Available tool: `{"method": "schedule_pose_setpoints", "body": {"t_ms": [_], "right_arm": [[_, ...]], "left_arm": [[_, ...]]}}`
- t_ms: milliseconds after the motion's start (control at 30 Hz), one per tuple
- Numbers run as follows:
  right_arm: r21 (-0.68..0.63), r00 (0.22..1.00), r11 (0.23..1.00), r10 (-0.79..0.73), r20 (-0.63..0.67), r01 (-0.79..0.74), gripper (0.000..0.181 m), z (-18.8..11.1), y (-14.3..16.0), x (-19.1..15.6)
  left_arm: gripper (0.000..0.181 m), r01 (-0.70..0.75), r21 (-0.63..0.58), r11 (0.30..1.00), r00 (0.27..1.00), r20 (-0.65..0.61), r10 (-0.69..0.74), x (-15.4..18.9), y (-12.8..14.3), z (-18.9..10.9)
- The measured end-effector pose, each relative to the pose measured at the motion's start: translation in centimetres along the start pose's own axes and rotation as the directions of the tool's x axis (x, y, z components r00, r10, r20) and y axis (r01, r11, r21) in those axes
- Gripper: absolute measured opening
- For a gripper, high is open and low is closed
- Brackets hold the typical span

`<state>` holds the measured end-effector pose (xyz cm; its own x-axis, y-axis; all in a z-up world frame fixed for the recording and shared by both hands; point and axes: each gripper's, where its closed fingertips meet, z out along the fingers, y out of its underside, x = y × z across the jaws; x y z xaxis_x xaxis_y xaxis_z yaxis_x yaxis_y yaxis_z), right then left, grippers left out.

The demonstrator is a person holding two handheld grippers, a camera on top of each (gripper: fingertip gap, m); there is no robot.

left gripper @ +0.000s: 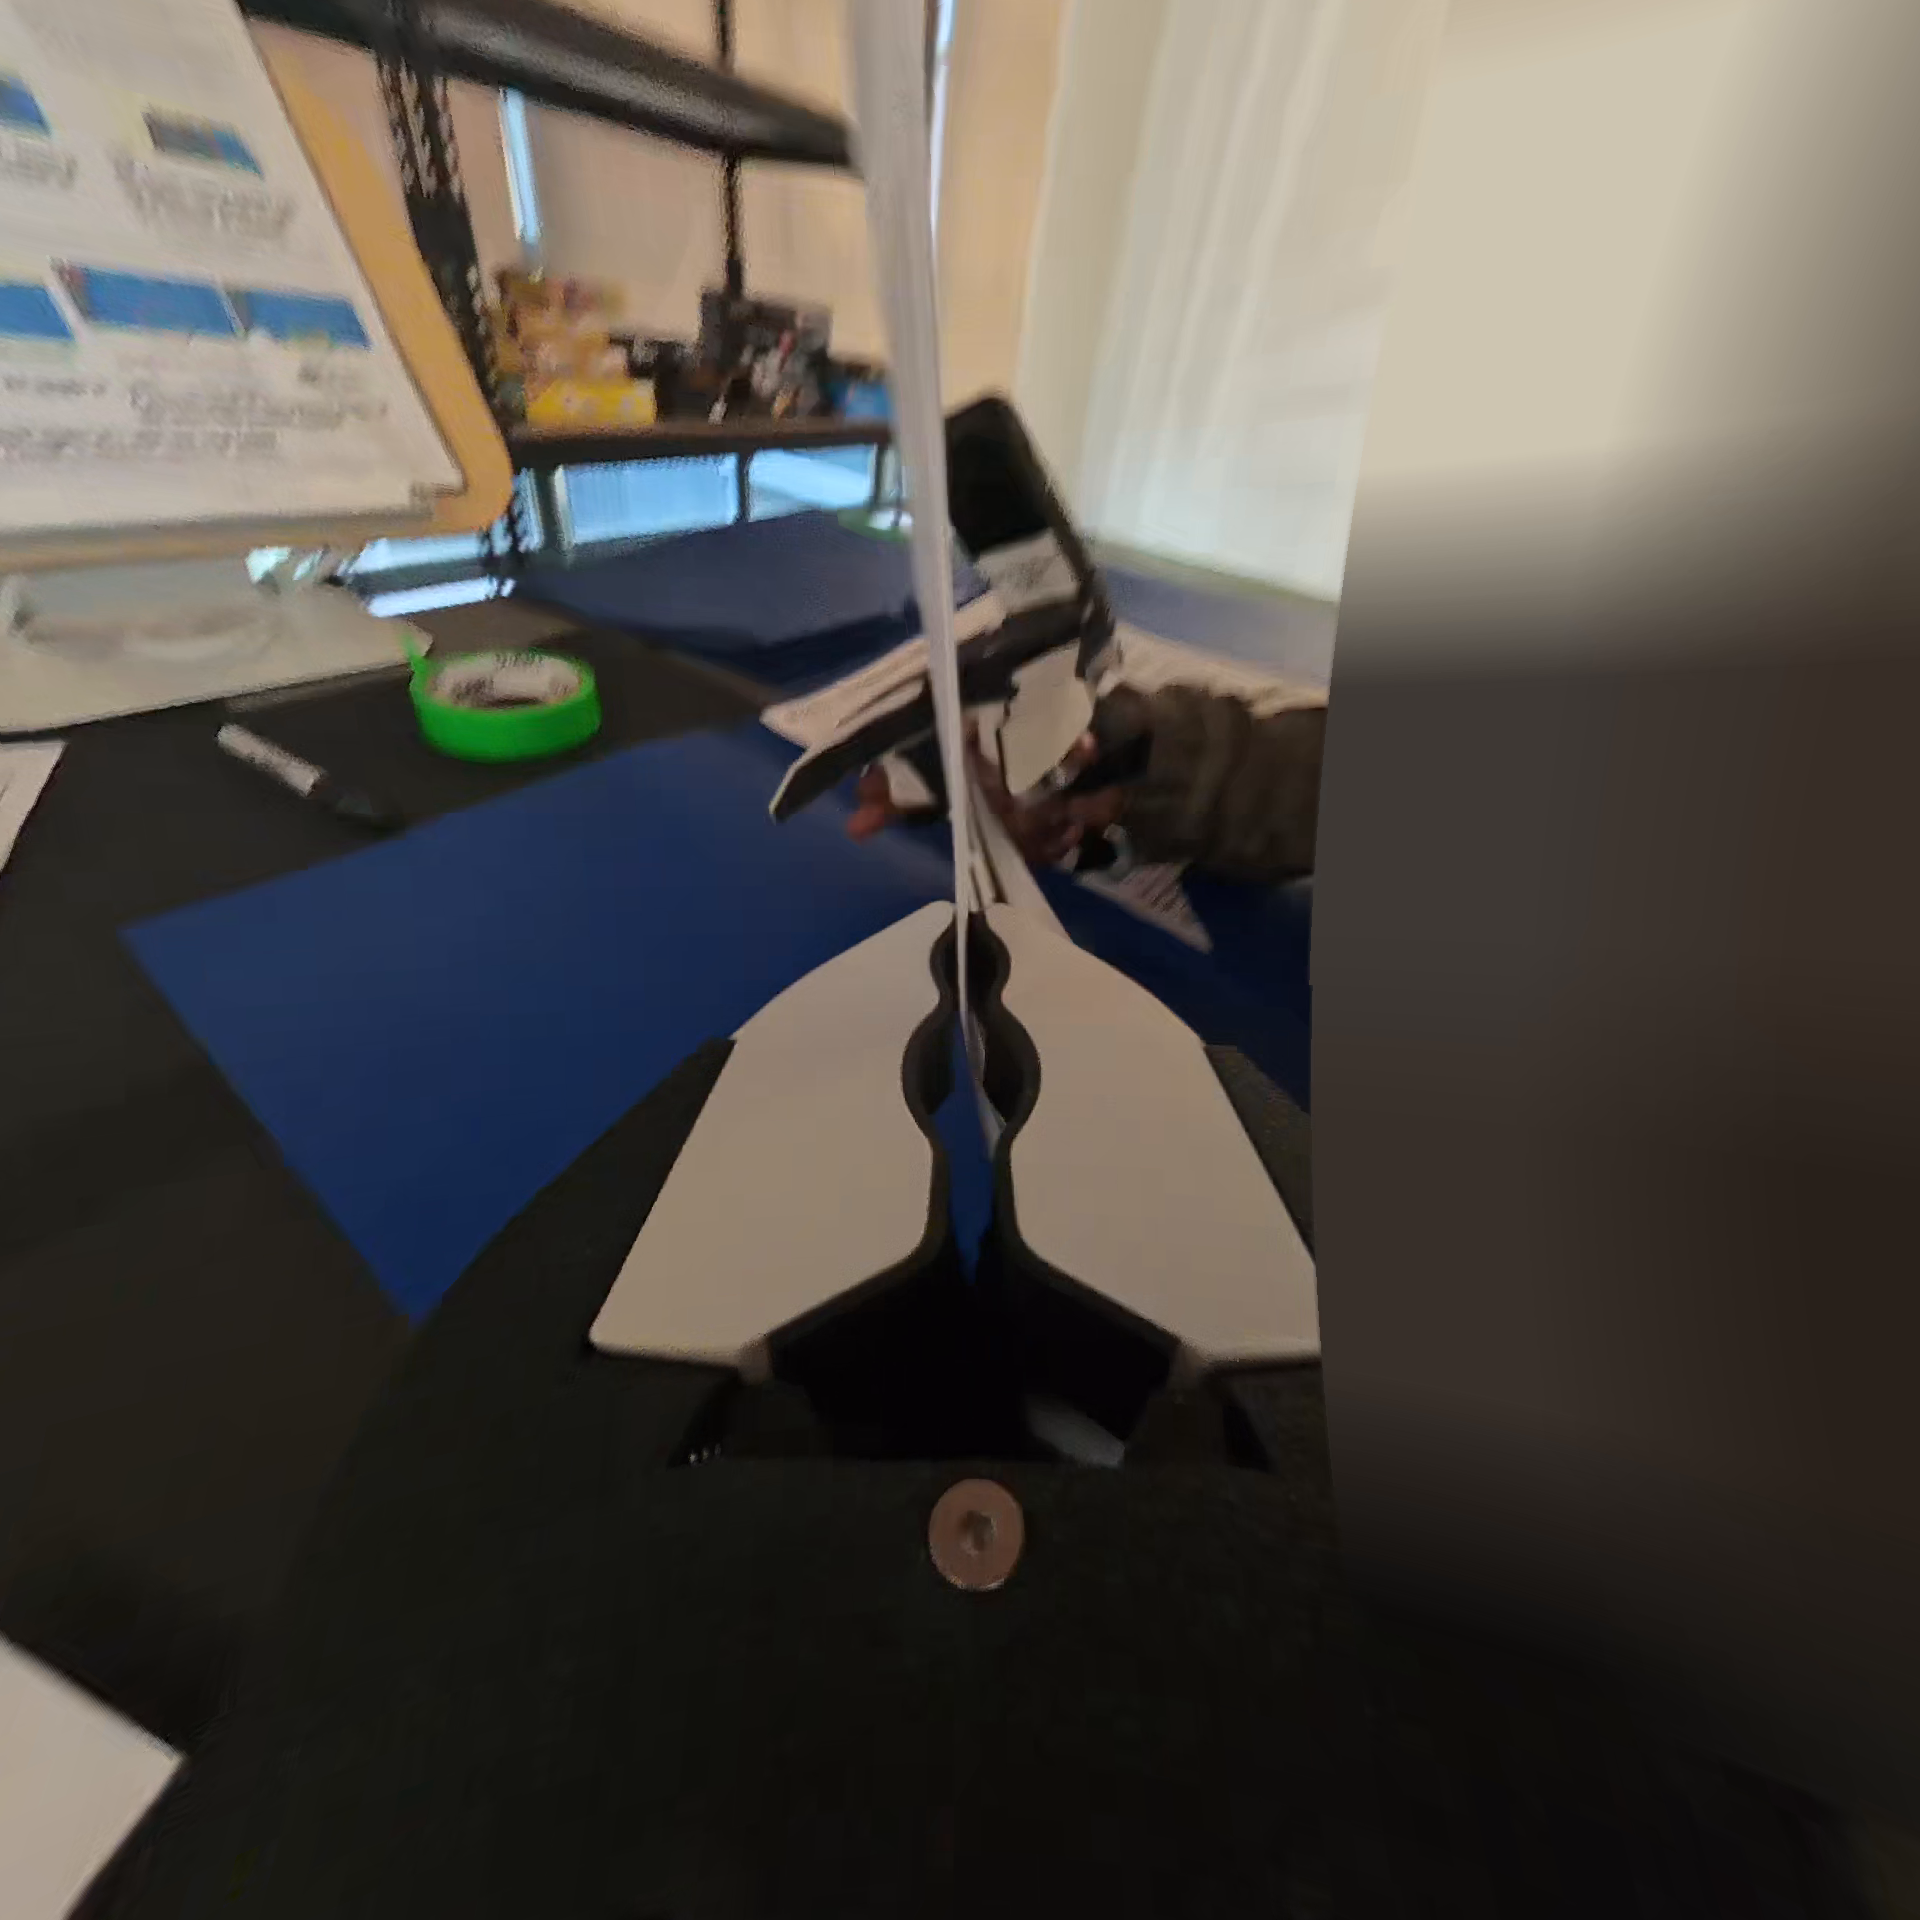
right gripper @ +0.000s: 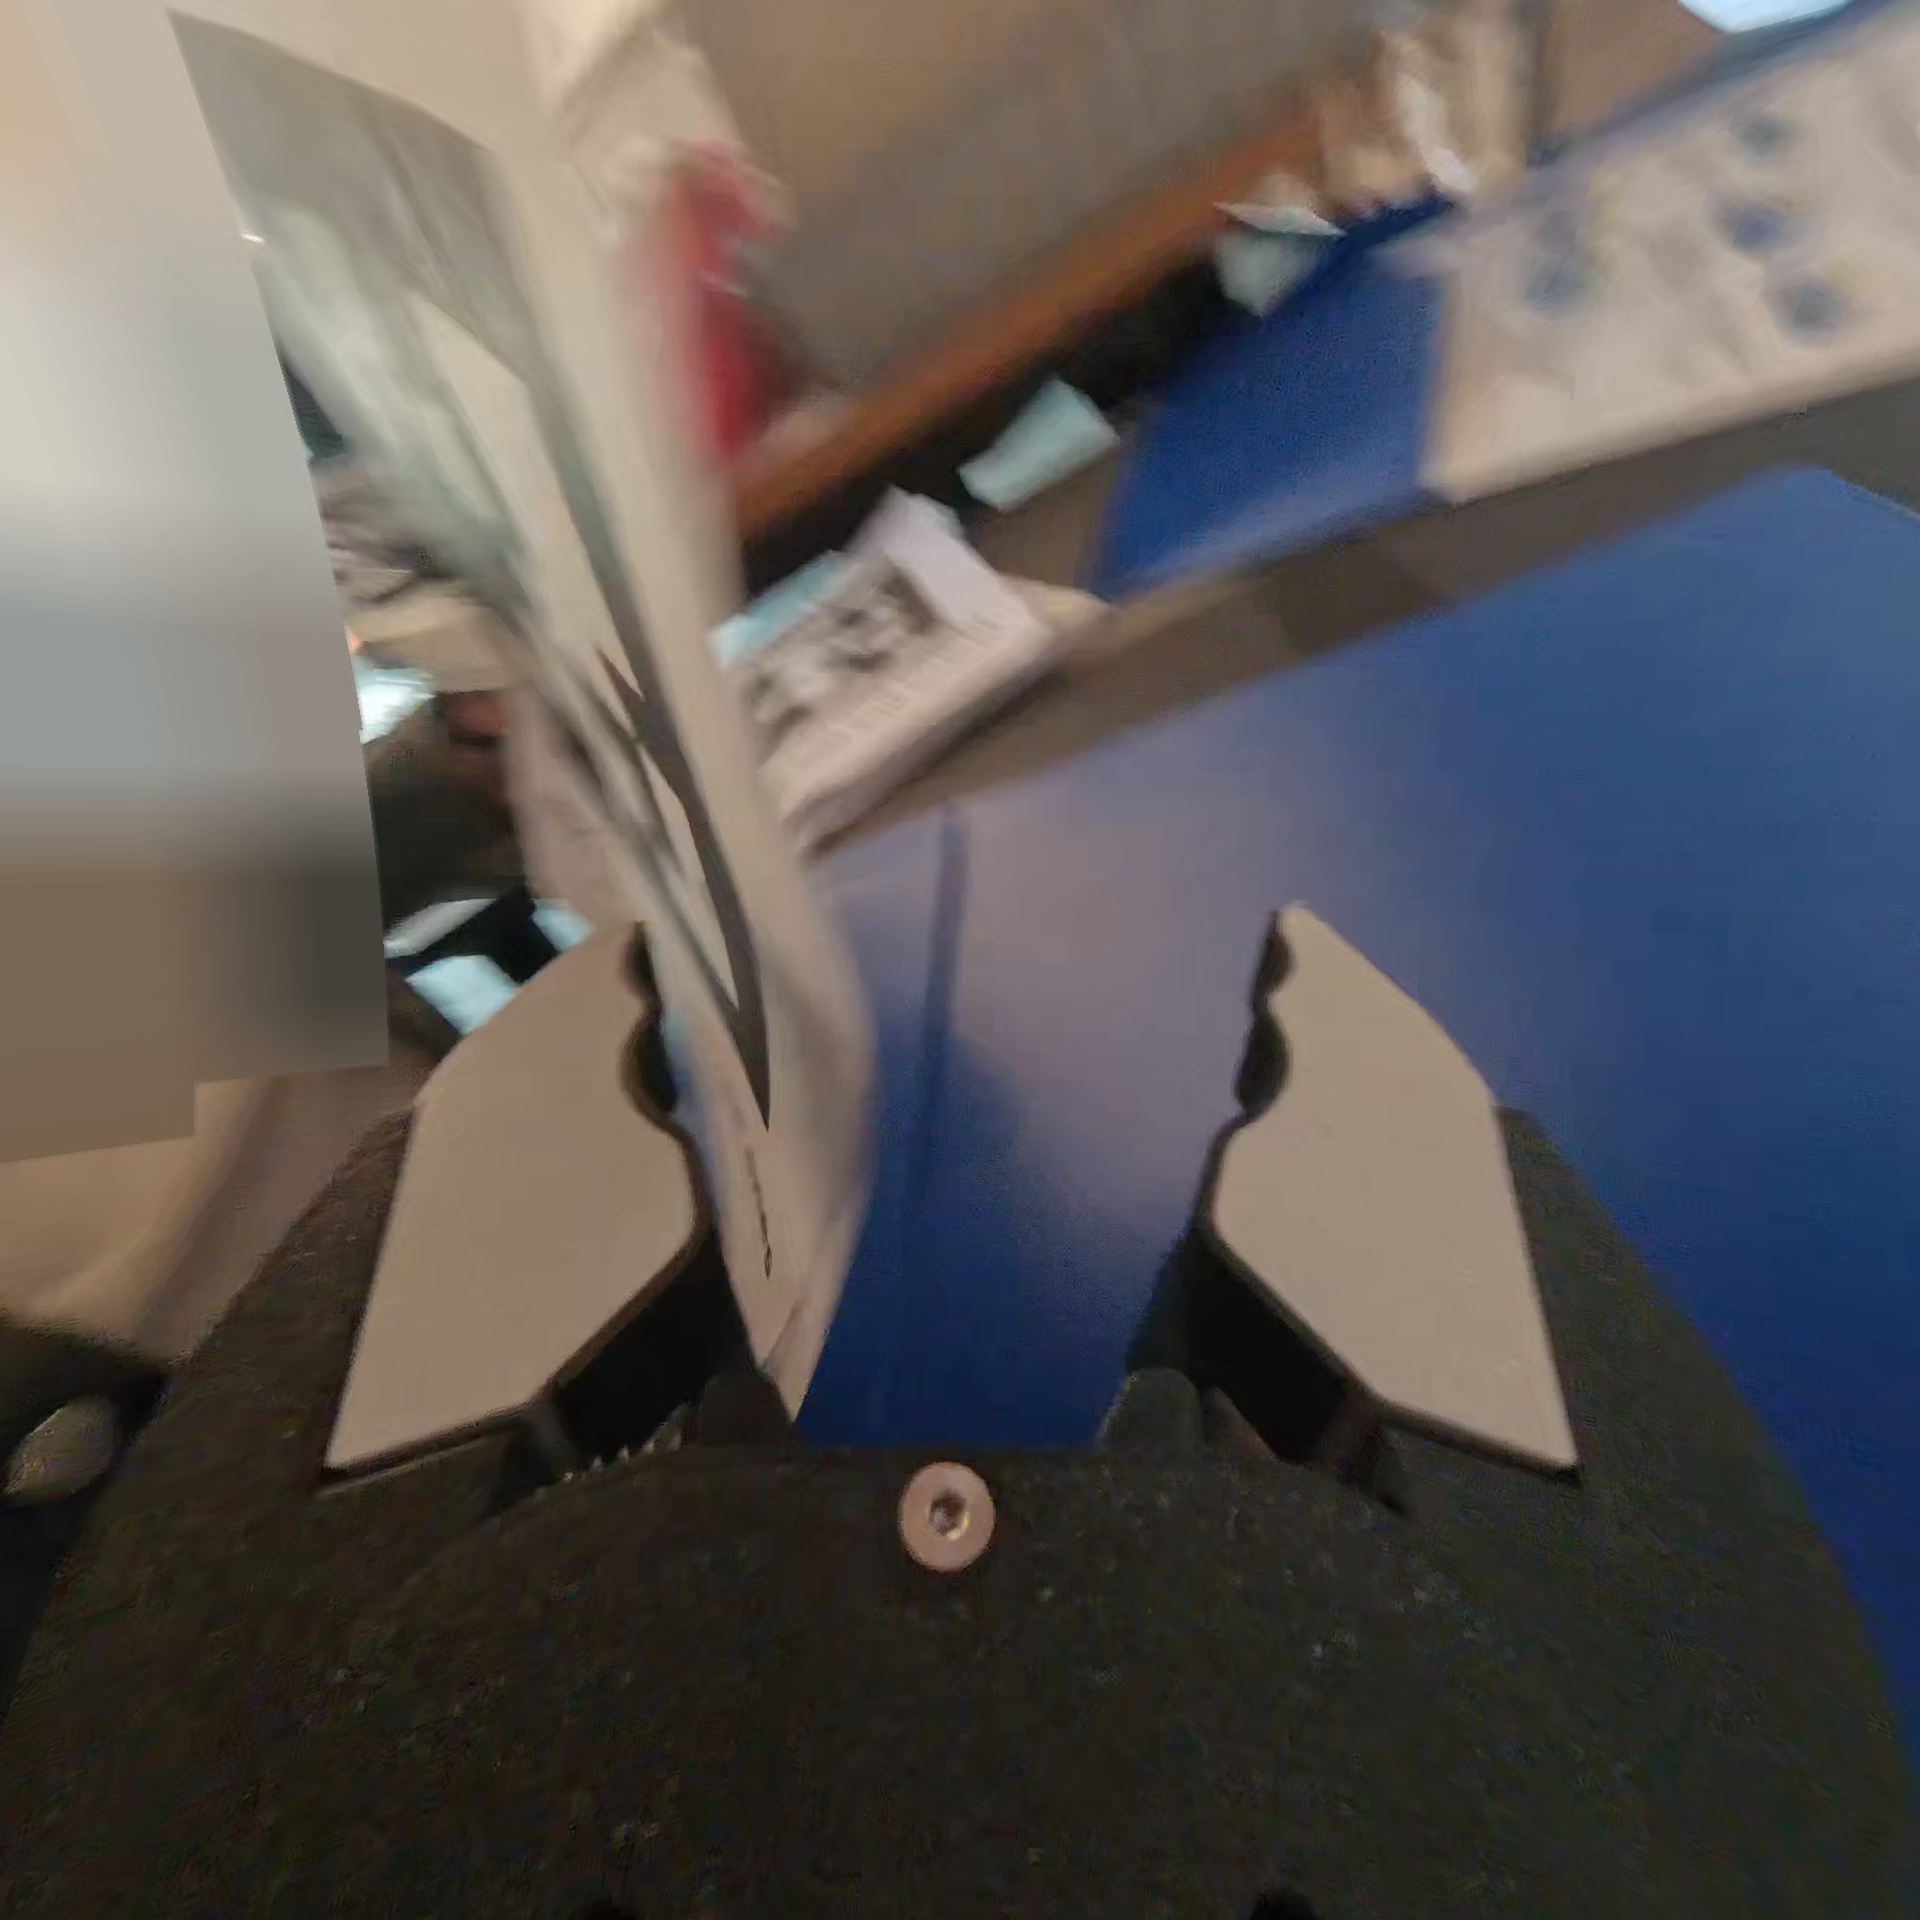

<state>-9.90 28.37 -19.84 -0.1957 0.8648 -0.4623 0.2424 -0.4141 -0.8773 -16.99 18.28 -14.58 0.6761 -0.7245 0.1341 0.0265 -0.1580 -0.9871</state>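
Note:
My left gripper point(left gripper: 971, 920) is shut on the edge of a thin stack of white printed paper point(left gripper: 920, 395), which stands on edge and rises straight up above a blue sheet point(left gripper: 499, 977) on the dark table. The other gripper point(left gripper: 997, 644), held by a gloved hand, shows beyond it, close to the same paper. In the right wrist view my right gripper point(right gripper: 961, 935) is open. The printed paper point(right gripper: 623, 644) hangs between its fingers, close against the left finger point(right gripper: 530, 1174); the right finger point(right gripper: 1371, 1174) is well apart from it. The view is blurred.
A green tape roll point(left gripper: 506, 701) and a marker point(left gripper: 296, 774) lie on the dark table point(left gripper: 156, 935) at the left. A board with printed sheets point(left gripper: 197, 260) leans at the far left. A stack of printed booklets point(right gripper: 894, 655) lies beyond the blue sheet point(right gripper: 1455, 831).

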Motion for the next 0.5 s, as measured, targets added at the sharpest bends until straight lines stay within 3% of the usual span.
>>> {"method": "schedule_pose_setpoints", "body": {"t_ms": [33, 100, 133, 167, 300, 433, 500], "right_arm": [[0.058, 0.992, 0.998, -0.044, 0.122, 0.037, 0.088, 0.3, -0.9, -1.9], [0.142, 0.962, 0.984, -0.143, 0.234, 0.112, 0.045, 0.4, -2.7, -4.8], [0.164, 0.957, 0.972, -0.201, 0.210, 0.168, 0.019, 0.4, -3.7, -5.7], [0.164, 0.959, 0.960, -0.251, 0.131, 0.229, 0.005, 0.5, -4.5, -5.9], [0.044, 0.890, 0.895, -0.435, -0.137, 0.444, 0.000, 0.2, -6.3, -7.3], [-0.028, 0.818, 0.848, -0.517, -0.253, 0.528, 0.000, -0.5, -5.7, -7.8], [-0.044, 0.793, 0.832, -0.543, -0.278, 0.554, 0.009, -0.6, -4.4, -7.5]], "left_arm": [[0.001, 0.012, 0.034, 0.999, 0.999, -0.042, -0.011, 0.0, -0.9, -0.2], [0.000, 0.004, 0.046, 0.999, 0.998, -0.067, -0.001, -0.3, -2.0, -0.3], [0.001, -0.031, 0.044, 0.999, 0.998, -0.051, 0.033, -0.7, -2.6, -0.2], [0.001, -0.078, 0.025, 0.997, 0.996, -0.046, 0.080, -0.8, -3.0, 0.0], [0.003, -0.277, -0.073, 0.958, 0.961, 0.007, 0.278, -1.5, -3.9, 0.9], [0.007, -0.364, -0.074, 0.928, 0.931, -0.011, 0.364, -1.9, -3.3, 1.9], [0.034, -0.388, -0.067, 0.919, 0.921, -0.037, 0.387, -1.8, -2.3, 2.4]]}}
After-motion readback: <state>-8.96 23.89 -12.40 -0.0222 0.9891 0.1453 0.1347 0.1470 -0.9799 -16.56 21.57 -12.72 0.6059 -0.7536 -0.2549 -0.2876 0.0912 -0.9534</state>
